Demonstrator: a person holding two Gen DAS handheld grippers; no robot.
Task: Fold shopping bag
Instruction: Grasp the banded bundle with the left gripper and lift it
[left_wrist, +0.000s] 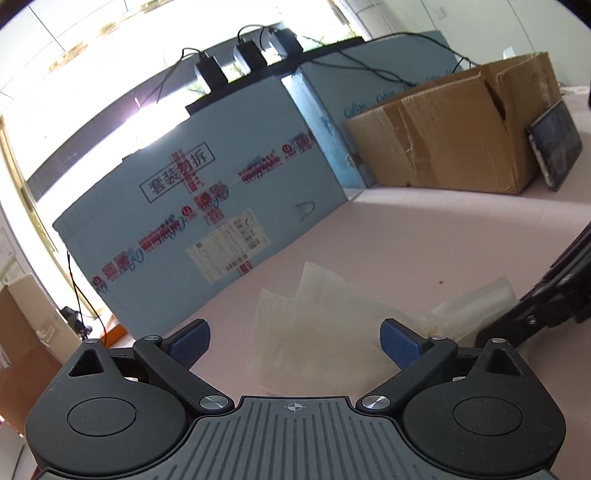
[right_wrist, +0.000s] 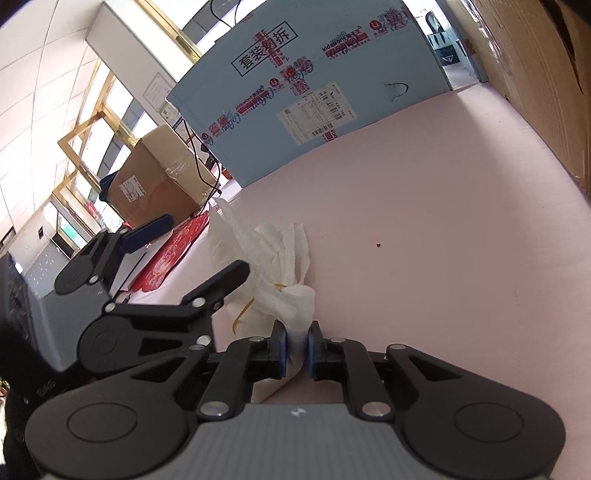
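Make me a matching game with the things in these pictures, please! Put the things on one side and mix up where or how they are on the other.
Things:
1. shopping bag
2. left tongs
3. brown cardboard box
4. phone

States:
A. leaning against a box
B. open, holding nothing
C. pinched between the right tongs
D. standing at the back of the pink table

Pairs: 1-C, 2-B, 3-D, 4-A

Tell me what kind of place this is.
Probably an office or storeroom used as a makeshift workspace: a pink table hemmed in by a taped blue shipping carton and a worn cardboard box, with chargers plugged in along the window ledge.
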